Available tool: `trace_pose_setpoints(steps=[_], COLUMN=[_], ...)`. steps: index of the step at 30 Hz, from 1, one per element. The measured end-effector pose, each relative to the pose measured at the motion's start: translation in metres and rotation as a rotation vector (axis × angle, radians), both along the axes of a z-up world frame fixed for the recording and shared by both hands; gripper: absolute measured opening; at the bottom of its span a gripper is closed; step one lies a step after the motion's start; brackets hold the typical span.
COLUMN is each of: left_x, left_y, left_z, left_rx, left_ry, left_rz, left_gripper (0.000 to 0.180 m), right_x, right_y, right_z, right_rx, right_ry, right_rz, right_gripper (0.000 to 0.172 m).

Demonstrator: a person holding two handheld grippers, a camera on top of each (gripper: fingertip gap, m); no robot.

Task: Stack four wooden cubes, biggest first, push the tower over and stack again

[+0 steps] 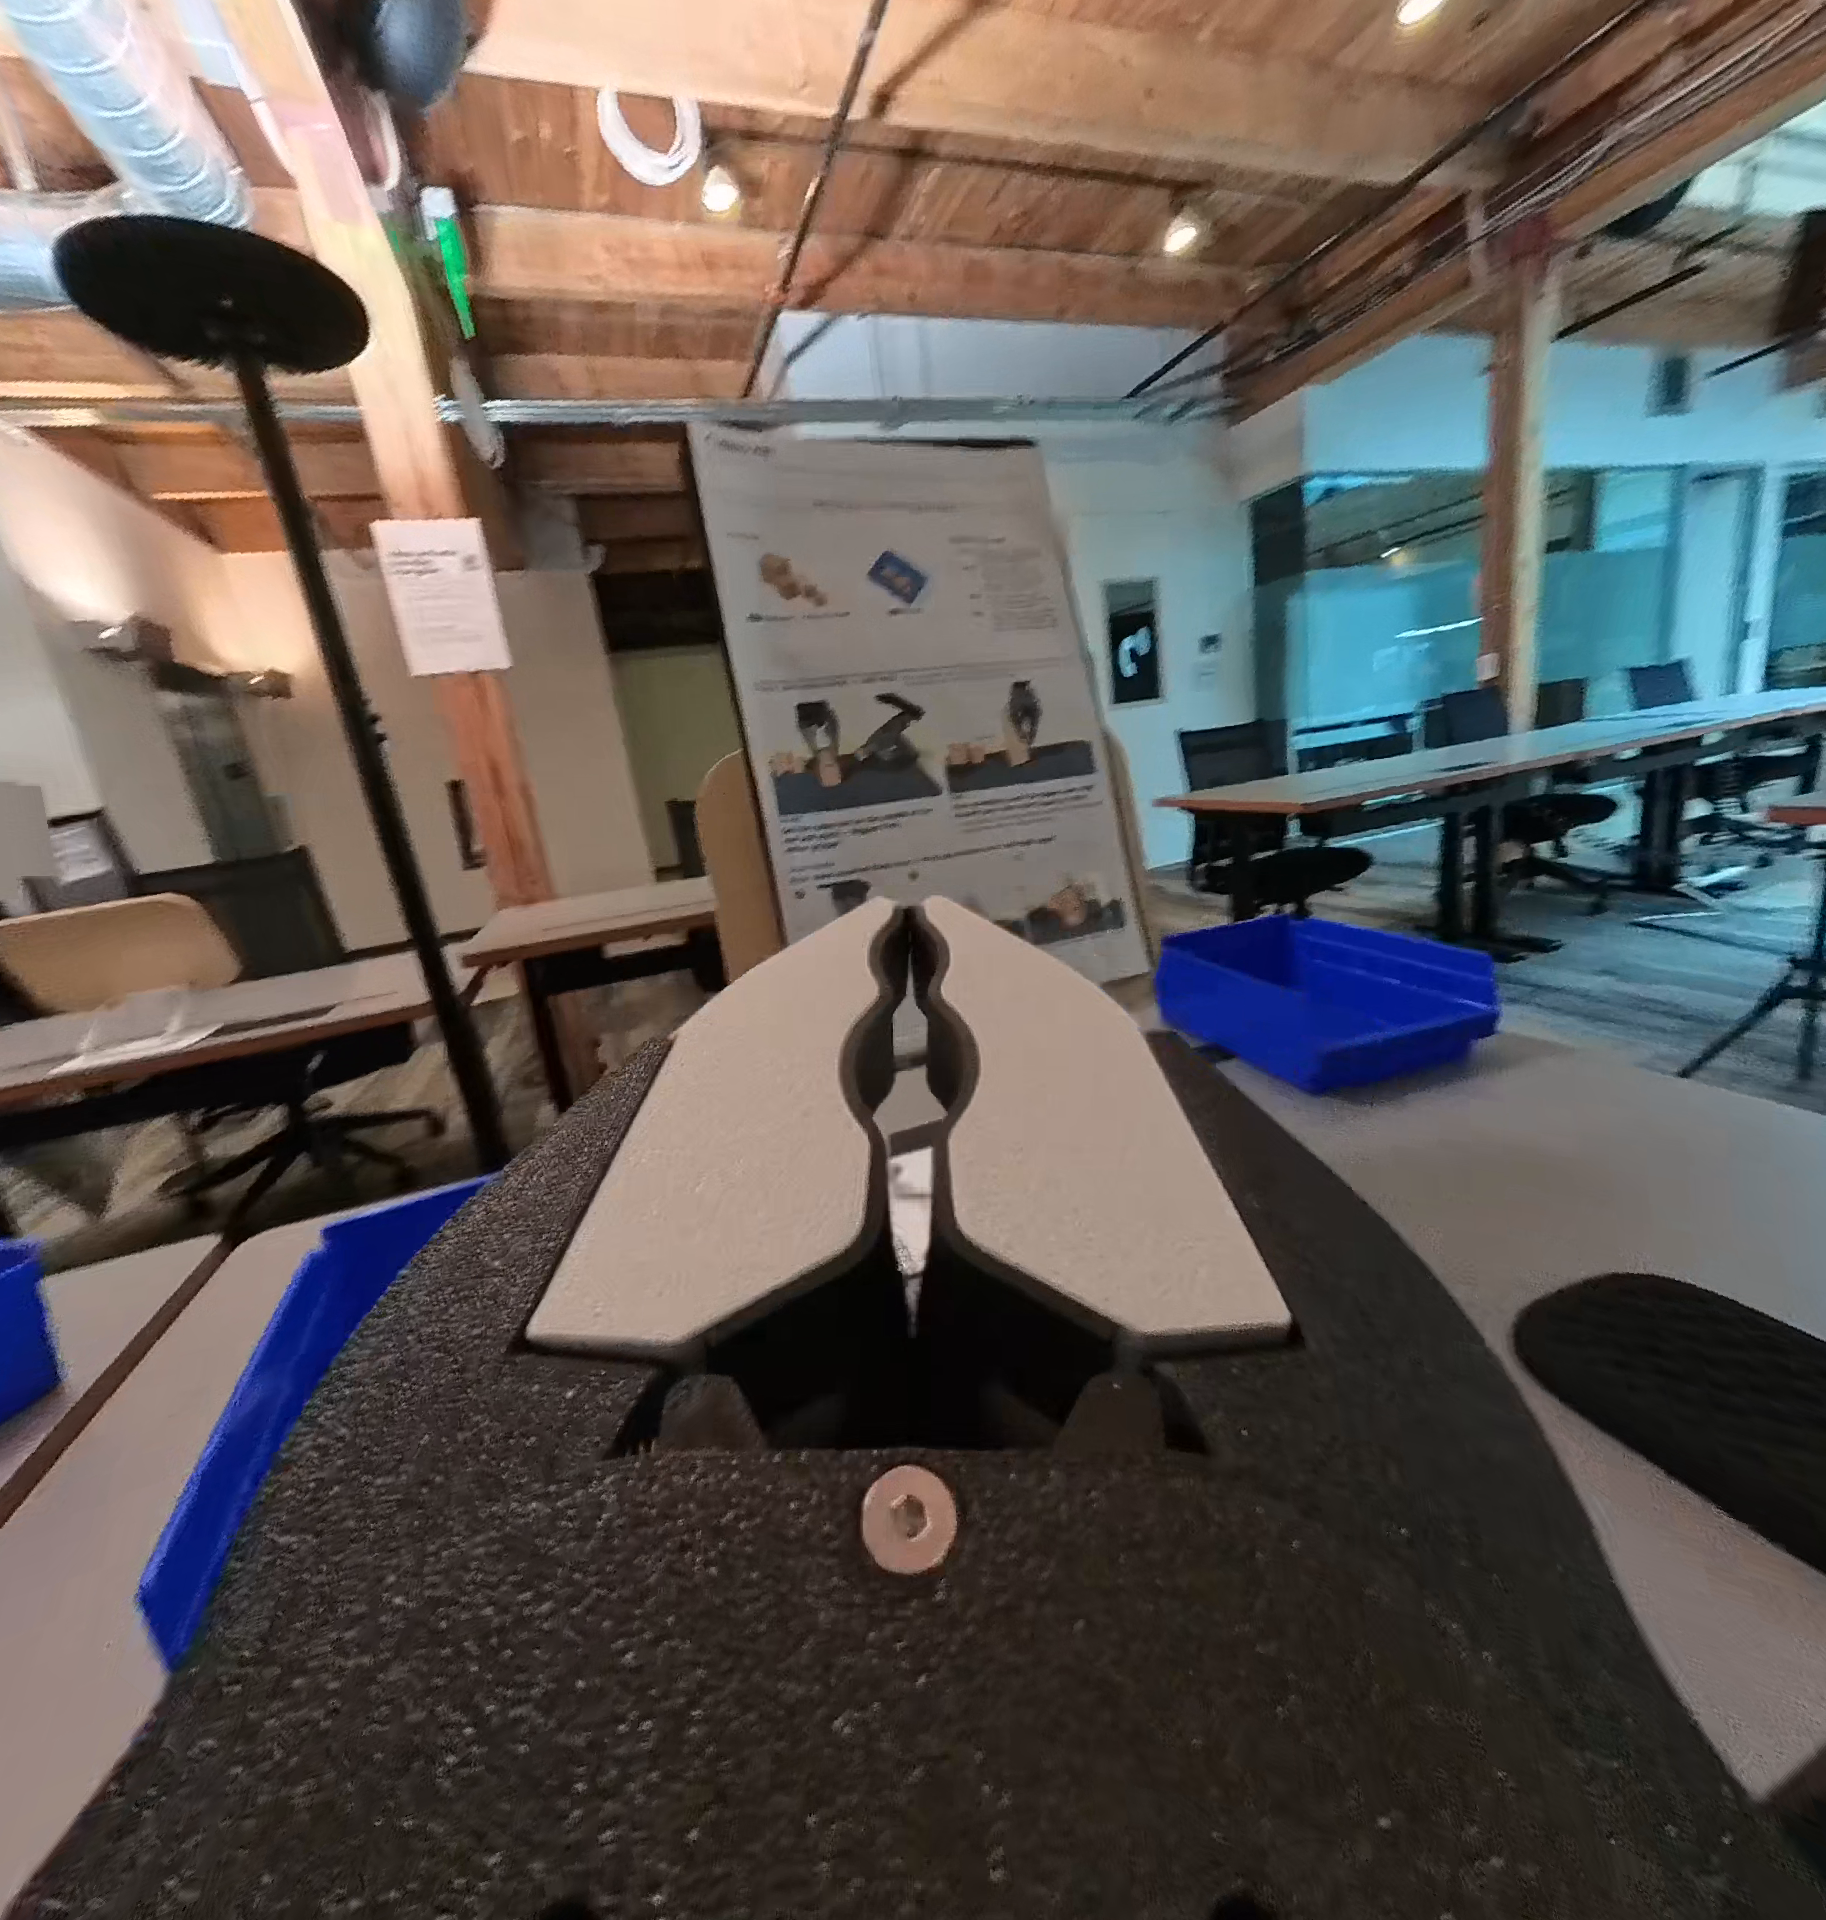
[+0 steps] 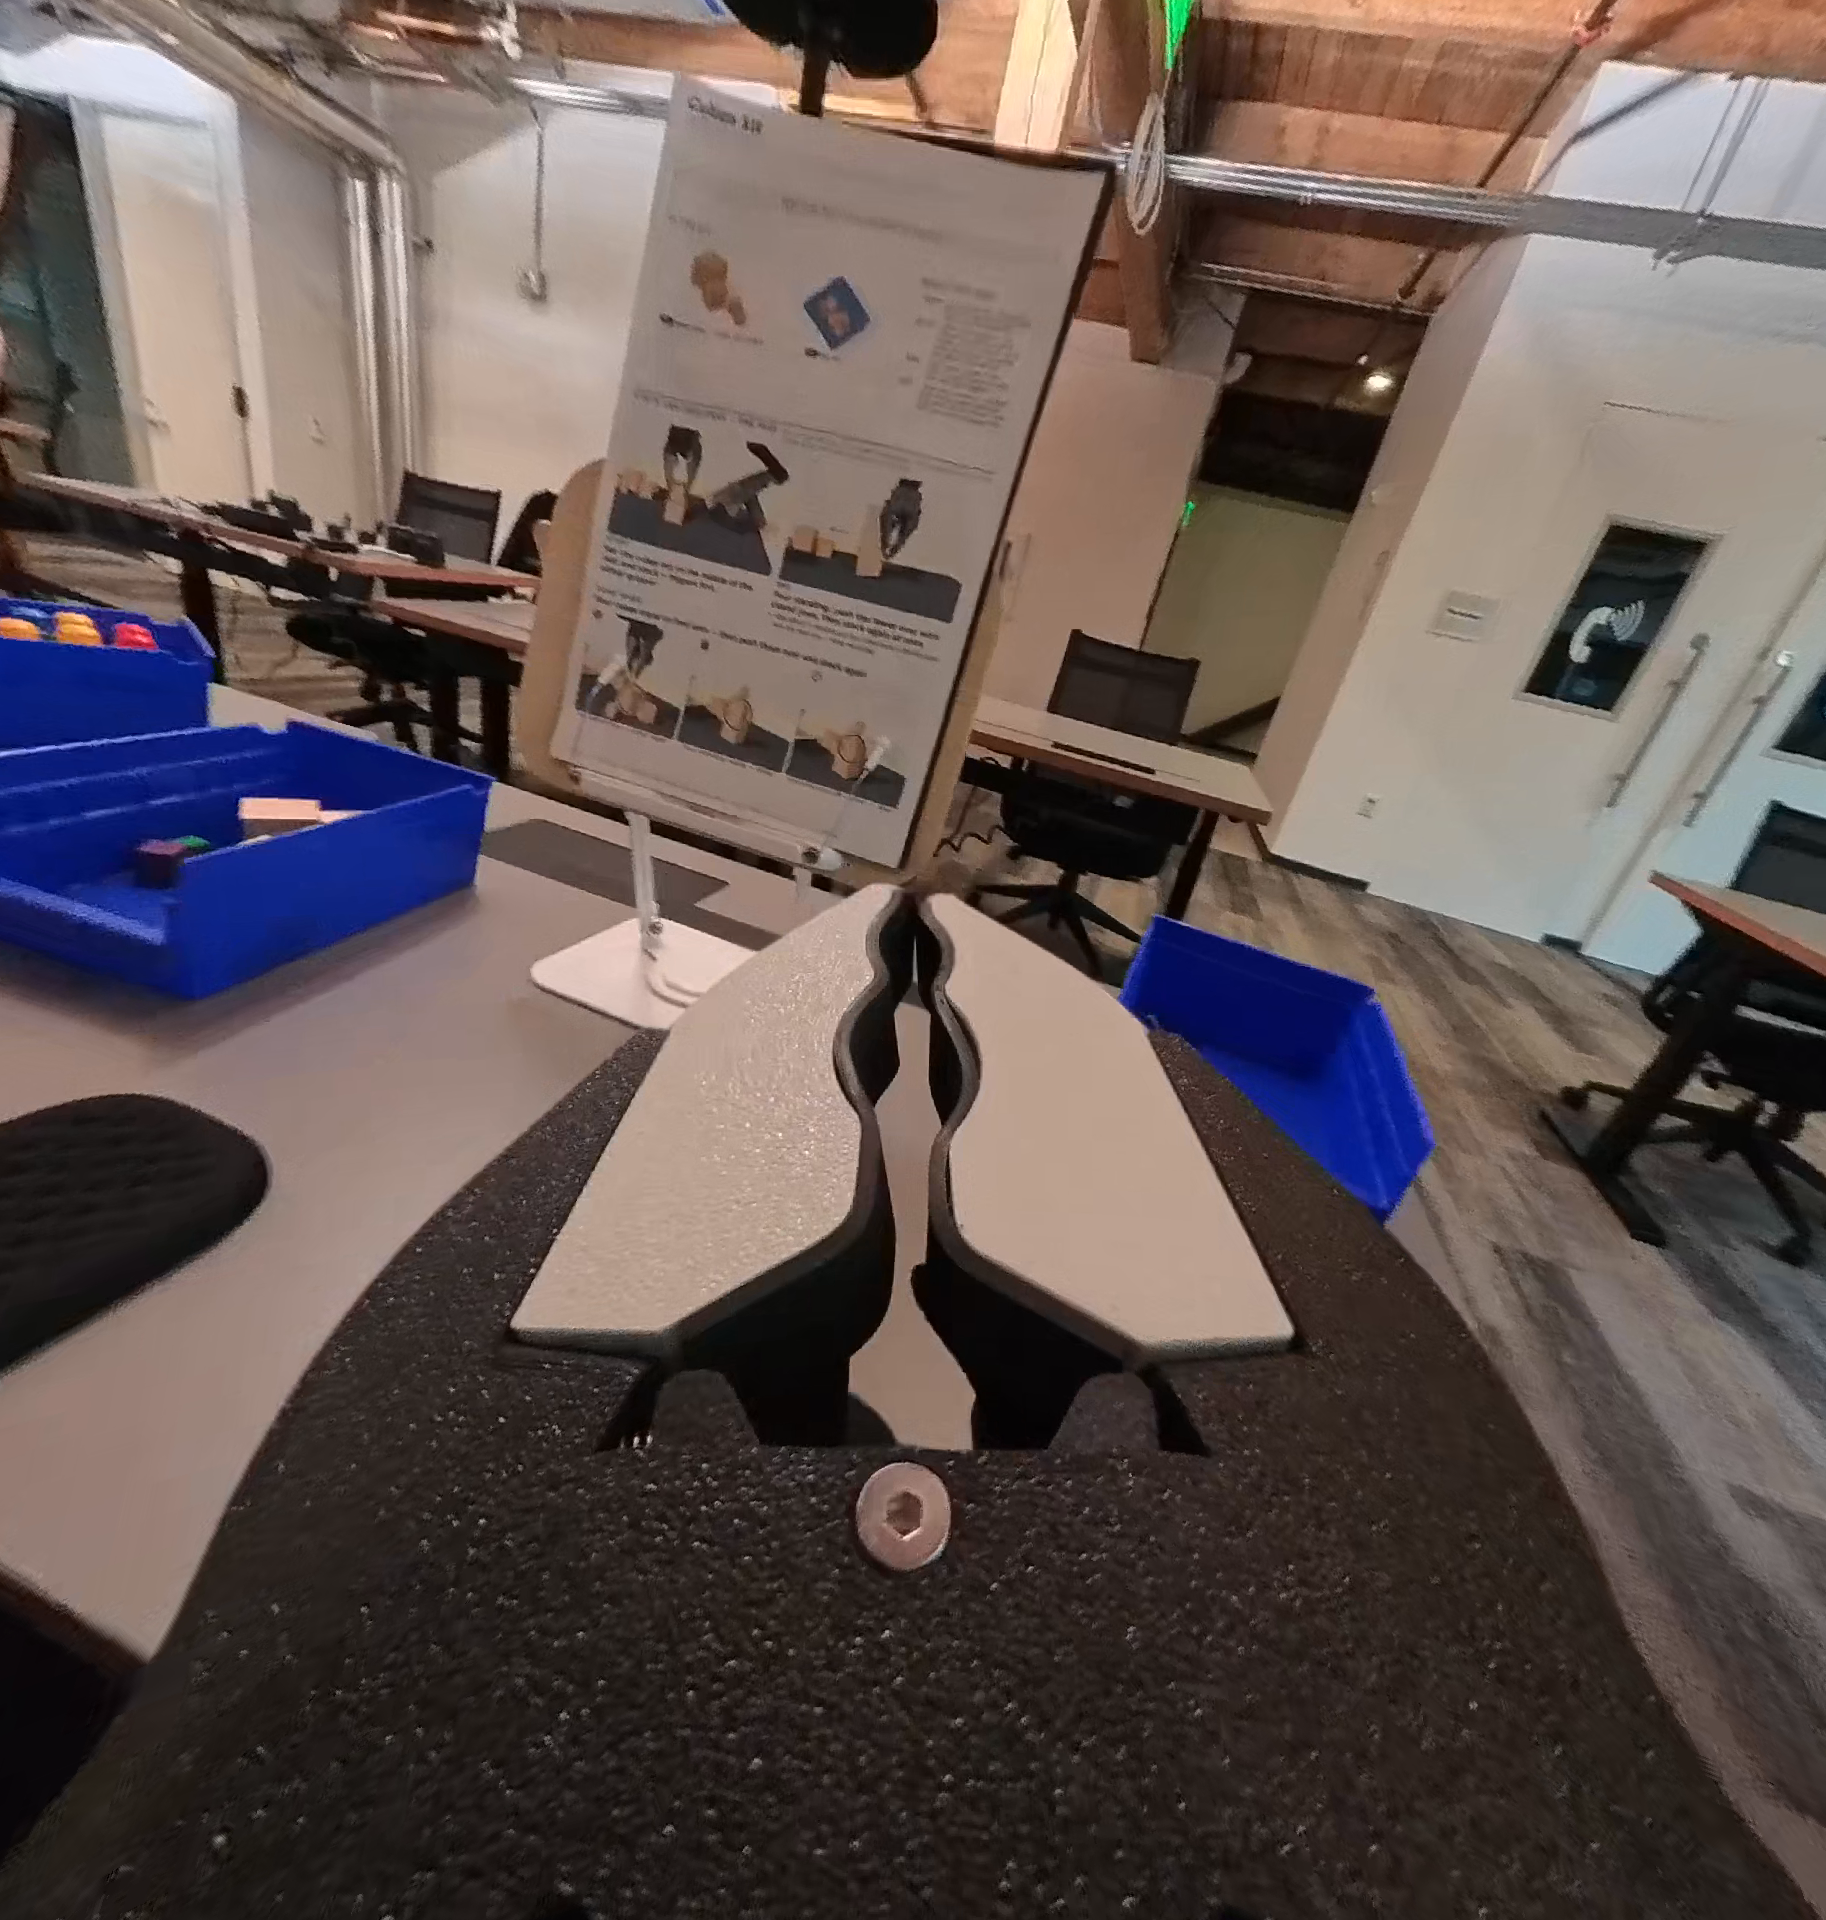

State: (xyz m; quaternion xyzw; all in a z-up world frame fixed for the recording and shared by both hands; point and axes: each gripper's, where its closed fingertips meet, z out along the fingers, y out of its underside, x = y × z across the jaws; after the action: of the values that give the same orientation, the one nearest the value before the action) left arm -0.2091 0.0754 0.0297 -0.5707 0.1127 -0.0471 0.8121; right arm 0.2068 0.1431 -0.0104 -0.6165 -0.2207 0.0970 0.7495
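My left gripper (image 1: 909, 914) is shut, its two grey fingers (image 1: 774, 1122) meeting at the tips with nothing between them. It is raised above the grey table (image 1: 1408, 1174) and points at an instruction sheet on a stand (image 1: 909, 686). My right gripper (image 2: 911, 902) is shut too, tips together and empty, held above the same table (image 2: 369, 1060) just in front of the sheet (image 2: 815, 468). The nearest thing to the right gripper is an open blue bin (image 2: 1293, 1049) at its right. The other gripper's black body shows at each view's edge (image 1: 1709, 1403) (image 2: 78, 1195).
A blue bin (image 2: 223, 894) at the left holds wooden blocks and small coloured cubes; another behind it (image 2: 67, 665) holds coloured pieces. Blue bins (image 1: 1324, 997) (image 1: 275, 1392) flank the left gripper. A black pole stand (image 1: 369, 748), desks and office chairs stand beyond the table. My right fingertips sit around 45 cm from my left ones.
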Motion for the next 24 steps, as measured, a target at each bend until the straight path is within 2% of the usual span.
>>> trace_pose_setpoints(steps=[1, 3, 4, 6, 7, 8, 15, 19, 24], left_x=[-0.002, -0.007, -0.01, -0.013, -0.014, -0.014, -0.026, -0.037, -0.066], left_y=[0.005, 0.017, 0.023, 0.035, 0.041, 0.045, 0.071, 0.095, 0.128], left_z=[-0.002, -0.007, -0.011, -0.02, -0.026, -0.031, -0.052, -0.067, -0.089], left_rx=[-0.016, -0.043, -0.061, -0.12, -0.159, -0.186, -0.28, -0.353, -0.505], left_ry=[-0.005, -0.002, -0.004, -0.018, -0.025, -0.034, -0.001, 0.095, 0.262], left_rz=[0.035, 0.111, 0.149, 0.197, 0.206, 0.21, 0.194, 0.042, -0.201], left_gripper=[0.018, 0.091, 0.113, 0.145, 0.146, 0.146, 0.146, 0.14, 0.106], right_x=[0.0, -0.001, -0.002, -0.009, -0.012, -0.016, -0.032, -0.037, -0.043], right_y=[0.006, 0.018, 0.024, 0.037, 0.042, 0.047, 0.071, 0.083, 0.087], right_z=[0.0, 0.001, 0.0, -0.003, -0.005, -0.008, -0.03, -0.05, -0.068], right_rx=[0.009, 0.037, 0.044, 0.036, 0.033, 0.028, -0.068, -0.143, -0.185], right_ry=[-0.004, -0.029, -0.041, -0.05, -0.049, -0.044, -0.05, -0.069, -0.089], right_rz=[-0.029, -0.105, -0.137, -0.171, -0.18, -0.179, -0.112, -0.054, 0.011], right_gripper=[0.009, 0.062, 0.088, 0.129, 0.141, 0.144, 0.144, 0.143, 0.133])
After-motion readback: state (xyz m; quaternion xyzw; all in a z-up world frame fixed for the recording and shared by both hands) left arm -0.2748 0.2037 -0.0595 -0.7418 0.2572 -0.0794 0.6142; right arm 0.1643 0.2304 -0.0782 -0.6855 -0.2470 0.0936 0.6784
